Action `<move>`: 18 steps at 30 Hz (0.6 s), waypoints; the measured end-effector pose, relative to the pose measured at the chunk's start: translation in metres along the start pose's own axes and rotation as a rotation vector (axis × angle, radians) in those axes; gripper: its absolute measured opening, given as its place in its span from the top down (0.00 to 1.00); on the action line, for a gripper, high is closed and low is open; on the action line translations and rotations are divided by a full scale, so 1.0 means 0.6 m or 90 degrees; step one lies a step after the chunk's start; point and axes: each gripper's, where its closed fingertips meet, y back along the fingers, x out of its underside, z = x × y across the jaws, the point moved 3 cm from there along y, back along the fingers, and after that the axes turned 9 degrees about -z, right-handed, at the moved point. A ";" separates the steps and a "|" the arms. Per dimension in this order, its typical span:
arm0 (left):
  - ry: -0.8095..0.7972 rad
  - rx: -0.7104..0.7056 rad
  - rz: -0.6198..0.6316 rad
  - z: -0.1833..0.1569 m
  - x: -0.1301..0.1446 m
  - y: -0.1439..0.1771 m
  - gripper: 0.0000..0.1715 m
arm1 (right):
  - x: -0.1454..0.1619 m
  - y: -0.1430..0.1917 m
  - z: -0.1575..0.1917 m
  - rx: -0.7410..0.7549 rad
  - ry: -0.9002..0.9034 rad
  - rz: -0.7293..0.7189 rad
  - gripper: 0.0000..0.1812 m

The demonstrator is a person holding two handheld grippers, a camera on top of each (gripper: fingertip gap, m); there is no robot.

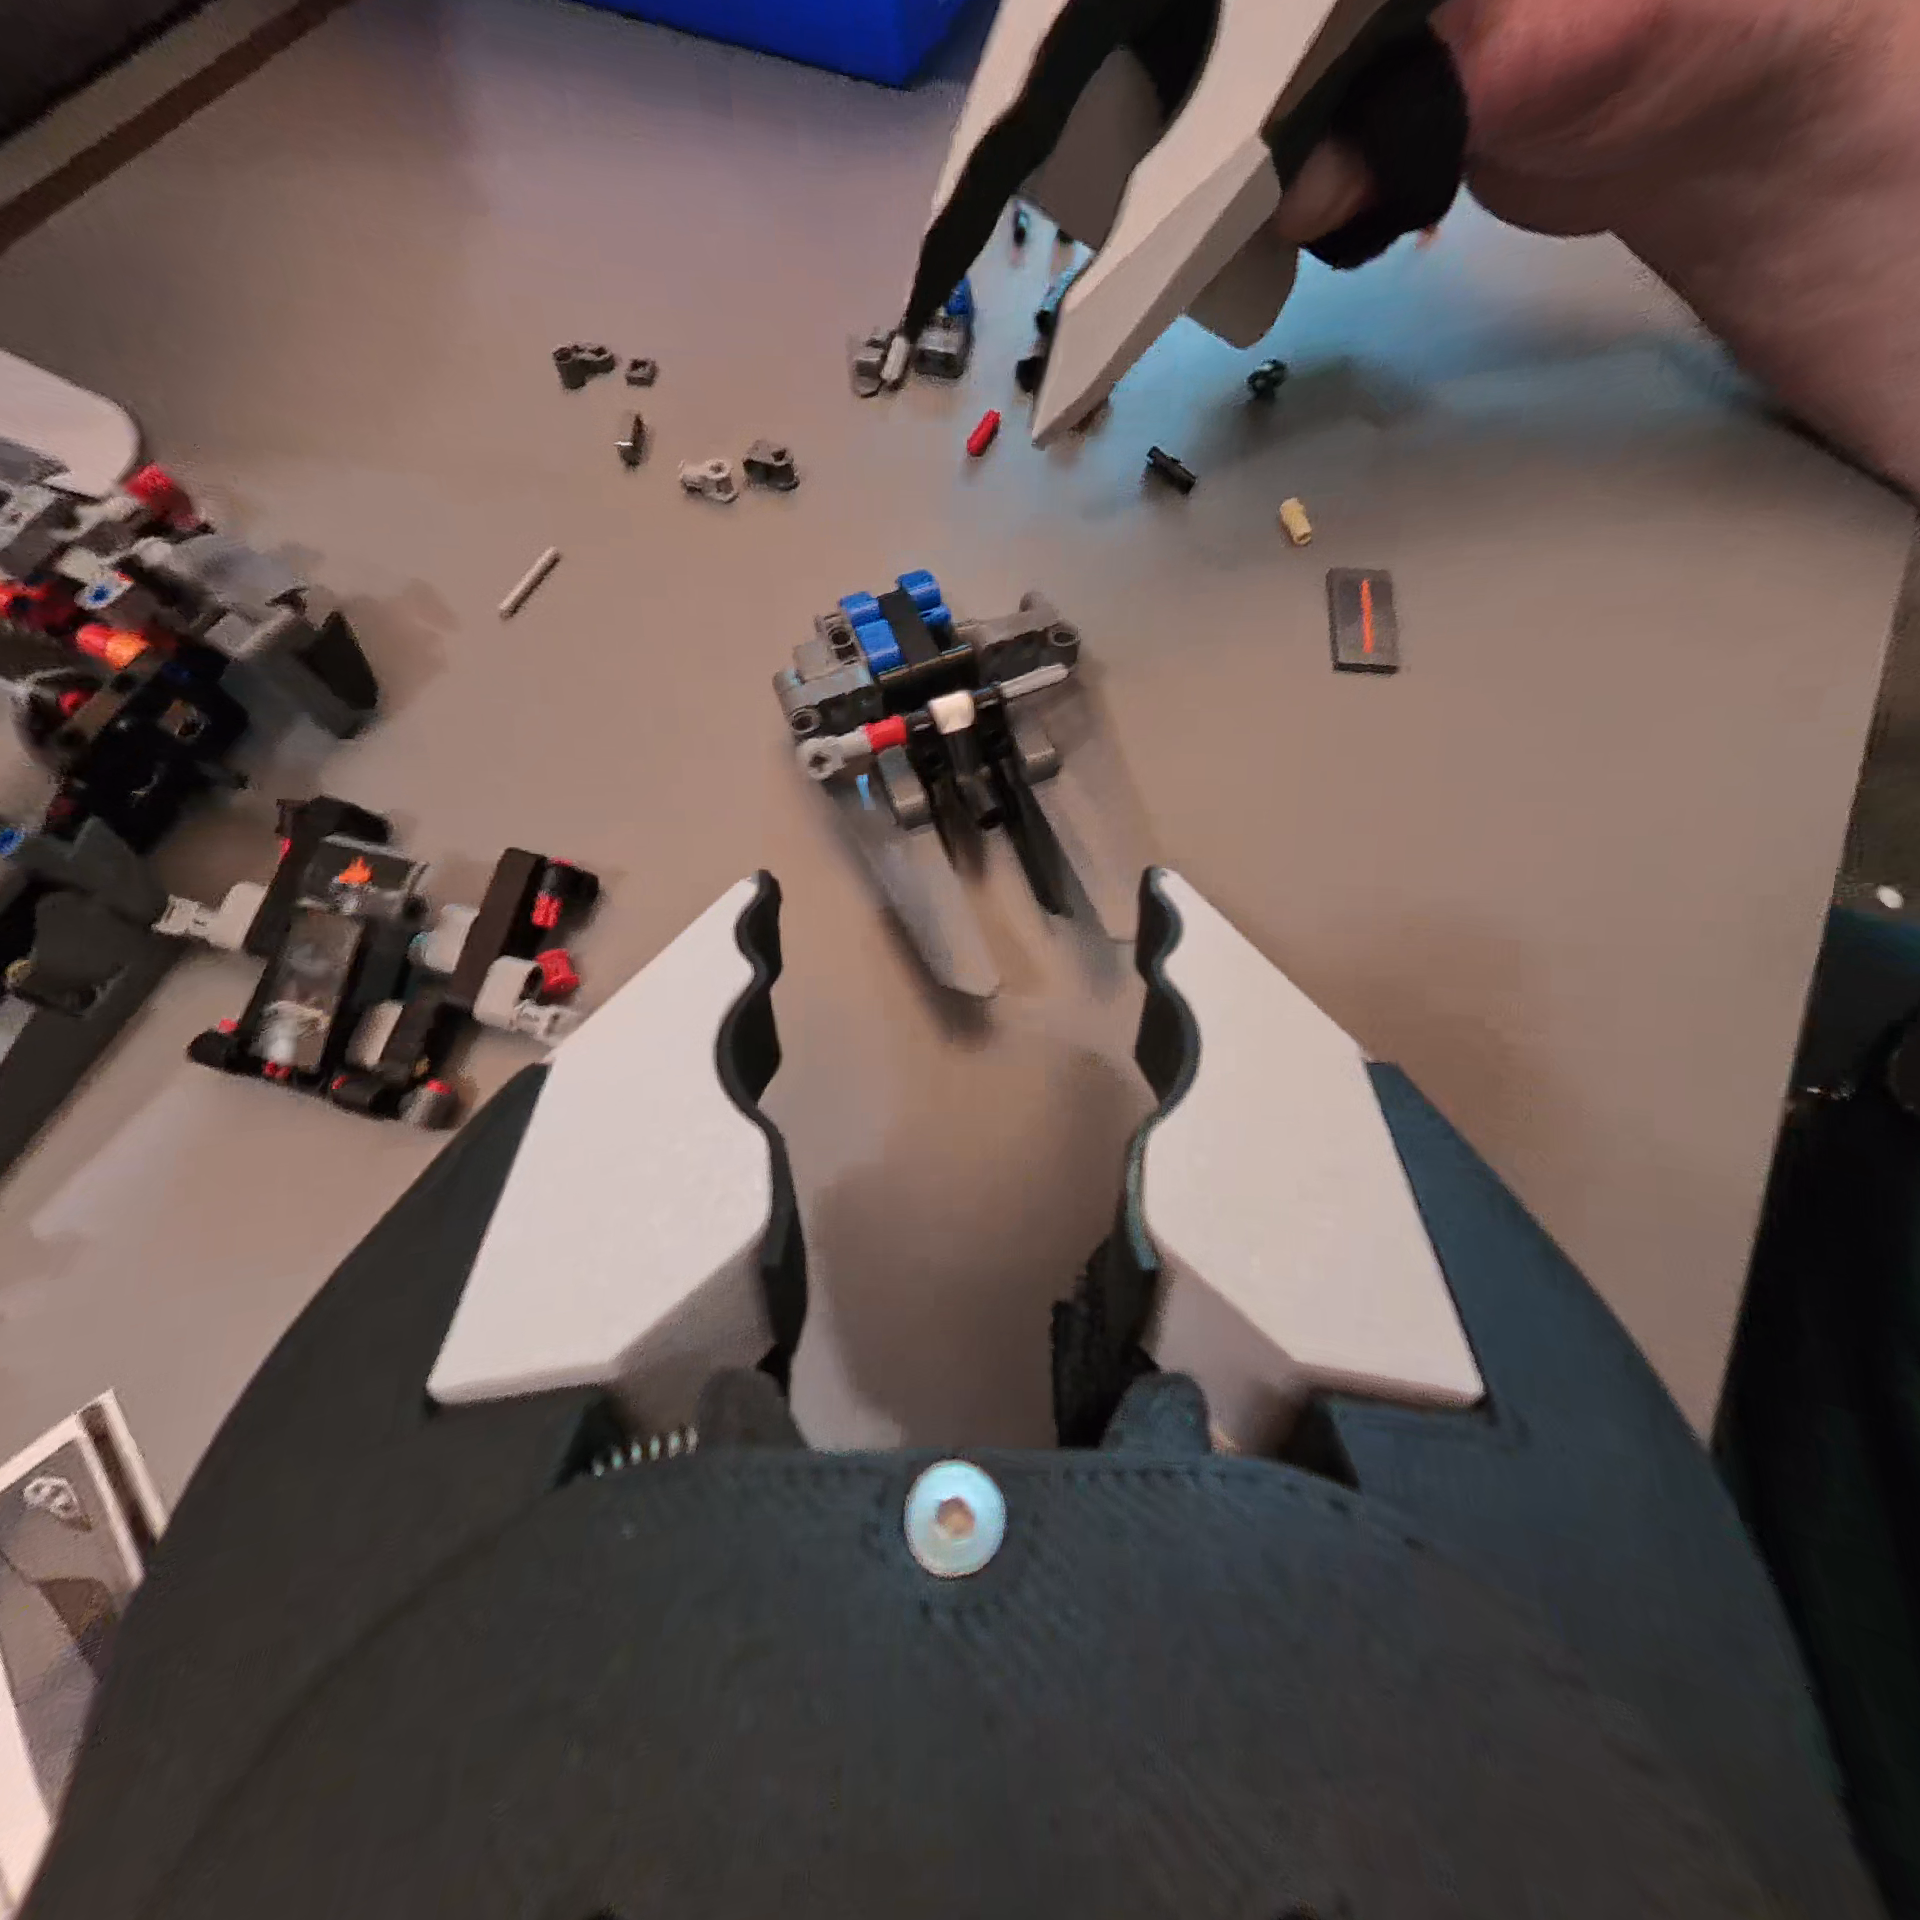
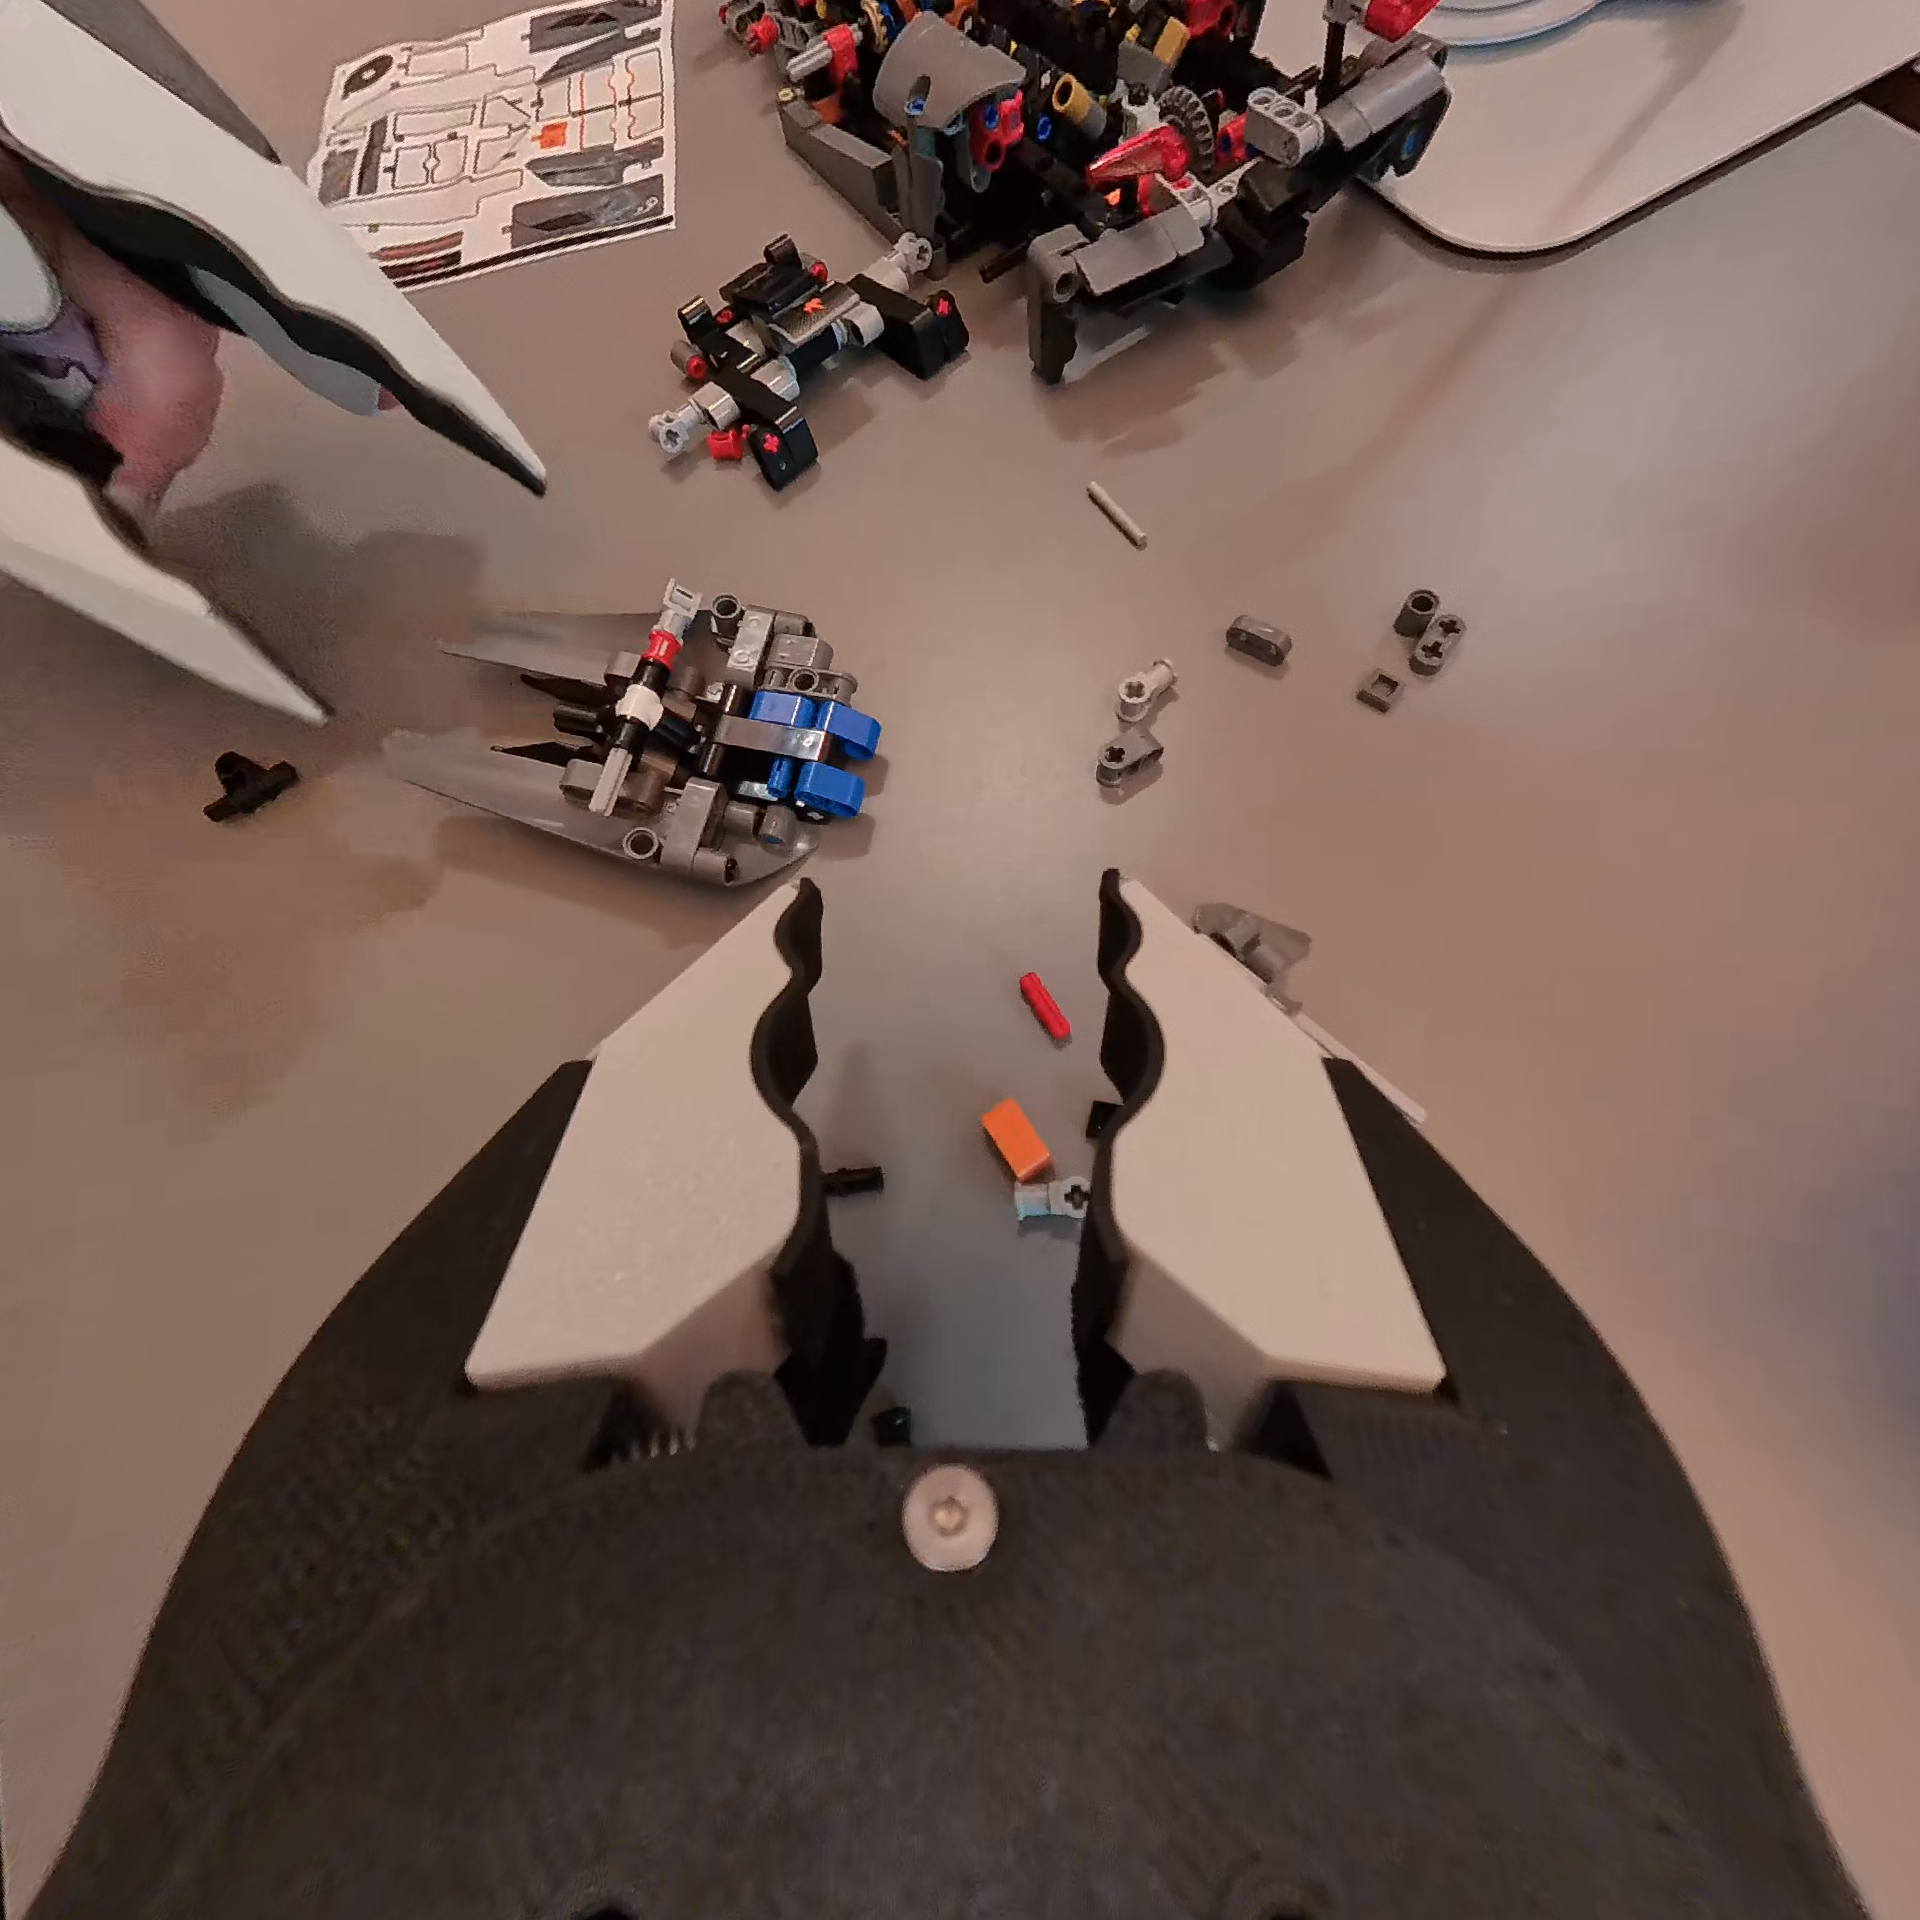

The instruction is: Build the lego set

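A: Where's the sub-assy w/ blue pins (image 1: 928, 717)?
B: On tabletop (image 1: 1455, 935), centre, free-standing. Likely parked to free both tools.
A: Left tool (image 1: 956, 904)?
B: Just short of sub-assy, jaws wide, empty, touching nothing.
A: Right tool (image 2: 954, 904)?
B: Wide, empty; red pin (image 2: 1043, 1006) and orange tile (image 2: 1016, 1139) lie beneath it, beside sub-assy. Prob. picking next part.

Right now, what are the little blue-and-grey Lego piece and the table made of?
The blue-and-grey Lego sub-assembly looks like hard moulded plastic: glossy blue connectors catch the light, and the edges are crisp. The table seems a smooth matte grey laminate or coated board, showing only soft reflections; I can't tell which for certain.
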 end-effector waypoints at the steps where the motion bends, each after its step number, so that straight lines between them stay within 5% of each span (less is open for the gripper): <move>1: 0.005 0.008 0.010 -0.008 -0.001 -0.005 0.58 | 0.000 0.000 0.000 0.000 0.001 0.001 0.71; 6: 0.008 -0.020 0.052 -0.023 0.008 -0.029 0.52 | 0.000 0.002 -0.001 0.006 0.000 0.003 0.71; 18: 0.004 -0.033 0.108 -0.016 0.028 -0.044 0.66 | -0.003 0.003 0.002 0.008 0.007 0.001 0.71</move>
